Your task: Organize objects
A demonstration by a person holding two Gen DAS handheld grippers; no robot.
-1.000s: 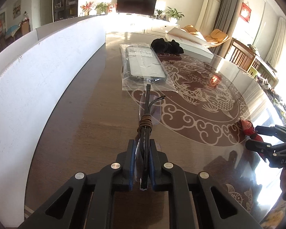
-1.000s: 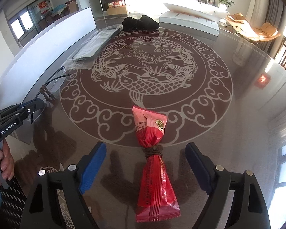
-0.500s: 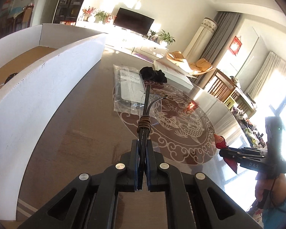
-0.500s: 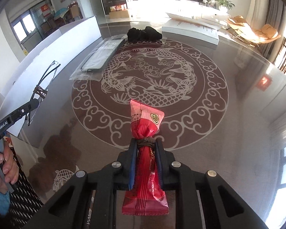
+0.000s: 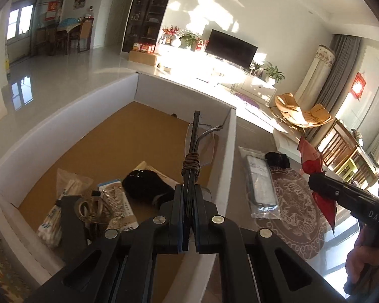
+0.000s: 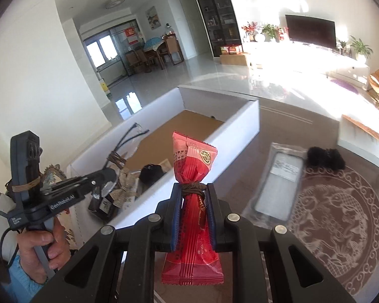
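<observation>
My left gripper (image 5: 188, 197) is shut on folded rimless glasses (image 5: 195, 149) bound with brown cord, held in the air over the white cardboard box (image 5: 231, 136). The box has a brown floor and holds several items: a black pouch (image 5: 144, 183), packets and a cable. My right gripper (image 6: 192, 199) is shut on a red snack packet (image 6: 193, 161) tied with cord, held above the table beside the box's near wall (image 6: 242, 123). The left gripper shows in the right wrist view (image 6: 106, 176); the right gripper shows in the left wrist view (image 5: 318, 181).
On the glass table with the round fish pattern (image 6: 341, 217) lie a clear bag holding a flat grey item (image 6: 278, 184), a black fuzzy thing (image 6: 326, 157) and a flat white box (image 6: 361, 136). Behind are a TV, plants and chairs.
Both grippers have risen and swung left toward the white box. The left now holds the glasses over the box's inside. The right, open around the packet a second ago, has shut on it and lifted it.
</observation>
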